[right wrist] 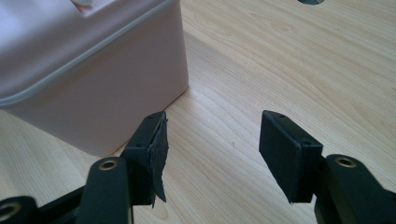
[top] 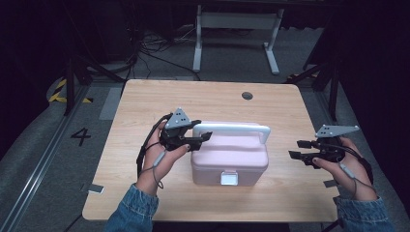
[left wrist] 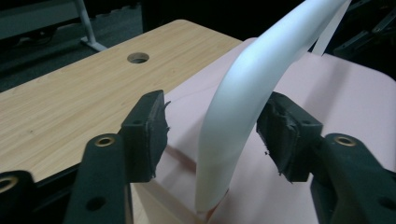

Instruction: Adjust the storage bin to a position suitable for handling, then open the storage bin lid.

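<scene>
Pink box [top: 229, 162] sits on the wooden table [top: 145, 99] between your two grippers, its white handle [top: 232, 129] arched over the lid and a pale latch [top: 229, 178] on the side facing you. Your left gripper [top: 202, 137] reaches in over the box's near end, and the handle's leg [left wrist: 233, 126] stands between its jaws. The right-hand pad [left wrist: 280, 135] lies against the leg or just beside it; the other pad is plainly apart from it, so nothing is clamped. Your right gripper [top: 299, 149] waits just beside the box's opposite end, low over the table. Its jaws are spread wide with only bare wood between them, the box wall [right wrist: 100, 100] just beyond one fingertip.
</scene>
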Tool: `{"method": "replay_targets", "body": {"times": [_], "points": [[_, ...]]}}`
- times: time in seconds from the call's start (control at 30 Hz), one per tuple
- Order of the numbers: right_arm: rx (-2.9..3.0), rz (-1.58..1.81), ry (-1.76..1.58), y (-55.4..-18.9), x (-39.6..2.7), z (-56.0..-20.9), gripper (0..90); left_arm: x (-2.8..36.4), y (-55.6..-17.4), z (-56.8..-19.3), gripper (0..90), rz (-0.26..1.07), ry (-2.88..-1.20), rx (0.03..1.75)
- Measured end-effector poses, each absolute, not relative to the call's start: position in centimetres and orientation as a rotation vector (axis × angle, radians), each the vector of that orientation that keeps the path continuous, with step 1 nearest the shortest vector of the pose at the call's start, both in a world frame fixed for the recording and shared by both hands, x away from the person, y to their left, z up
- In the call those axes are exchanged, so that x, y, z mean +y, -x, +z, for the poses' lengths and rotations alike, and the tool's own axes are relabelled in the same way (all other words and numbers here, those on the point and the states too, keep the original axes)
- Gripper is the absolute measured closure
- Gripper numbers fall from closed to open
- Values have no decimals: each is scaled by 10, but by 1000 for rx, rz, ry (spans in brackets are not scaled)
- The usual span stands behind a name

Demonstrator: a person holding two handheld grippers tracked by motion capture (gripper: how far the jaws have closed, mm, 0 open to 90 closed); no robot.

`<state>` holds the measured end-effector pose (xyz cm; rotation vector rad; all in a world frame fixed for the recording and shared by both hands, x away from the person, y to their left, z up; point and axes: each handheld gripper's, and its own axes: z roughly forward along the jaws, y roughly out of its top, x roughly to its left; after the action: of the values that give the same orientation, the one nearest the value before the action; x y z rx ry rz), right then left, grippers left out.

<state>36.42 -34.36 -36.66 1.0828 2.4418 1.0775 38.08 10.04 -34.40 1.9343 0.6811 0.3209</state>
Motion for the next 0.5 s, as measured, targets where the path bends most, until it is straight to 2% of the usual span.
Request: {"method": "replay_targets", "body": {"times": [0.03, 0.07, 0.13, 0.2, 0.5], "points": [[2440, 1079, -1080, -364, -344, -366, 432, 99, -381, -344, 538, 324, -1929, 674], [2440, 1079, -1080, -364, -344, -366, 432, 98, -381, -344, 538, 318, -1931, 666], [2441, 1085, -1080, -364, -343, -366, 432, 97, -381, -344, 649, 317, -1927, 667], [2447, 1091, -1073, -364, -343, -365, 432, 96, -381, -343, 720, 306, -1923, 667], [2447, 1085, -1068, -365, -342, -366, 432, 97, -380, -340, 730, 321, -1934, 663]]}}
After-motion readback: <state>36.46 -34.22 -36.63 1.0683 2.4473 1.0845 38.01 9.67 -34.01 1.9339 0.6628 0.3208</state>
